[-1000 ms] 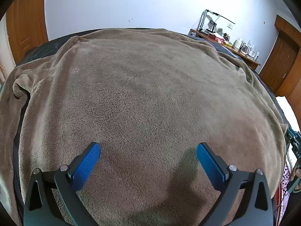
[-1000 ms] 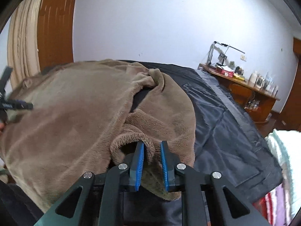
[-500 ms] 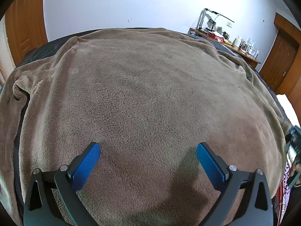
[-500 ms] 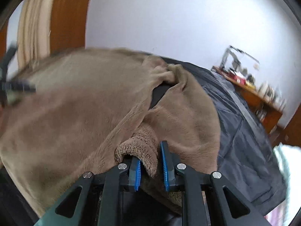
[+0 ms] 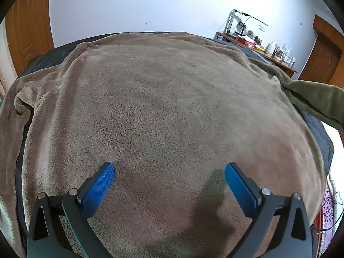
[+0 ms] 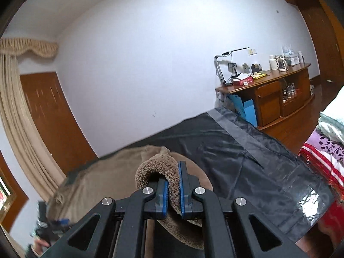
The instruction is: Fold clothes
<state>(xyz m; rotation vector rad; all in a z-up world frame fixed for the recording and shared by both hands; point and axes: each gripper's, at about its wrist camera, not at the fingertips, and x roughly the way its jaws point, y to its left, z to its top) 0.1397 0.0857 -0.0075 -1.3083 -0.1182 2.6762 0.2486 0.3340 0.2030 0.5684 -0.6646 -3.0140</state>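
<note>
Brown fleece garment [image 5: 167,107]; black sheet [image 6: 247,150].

Blurred hand [image 6: 39,245] at frame corner

Fleece garment [image 5: 167,107] spread flat across bed, nothing raised ahead of left gripper [image 5: 169,182]. Black cover [image 6: 247,157] bare right of right gripper [image 6: 173,185]. Wooden desk [image 6: 268,94] well apart beyond; bedding stack [image 6: 322,148] blocks right edge.

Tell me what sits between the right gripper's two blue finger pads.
A rolled fold of the brown fleece garment fills the gap; the right gripper is clamped on it. This shows in the right wrist view only.
</note>
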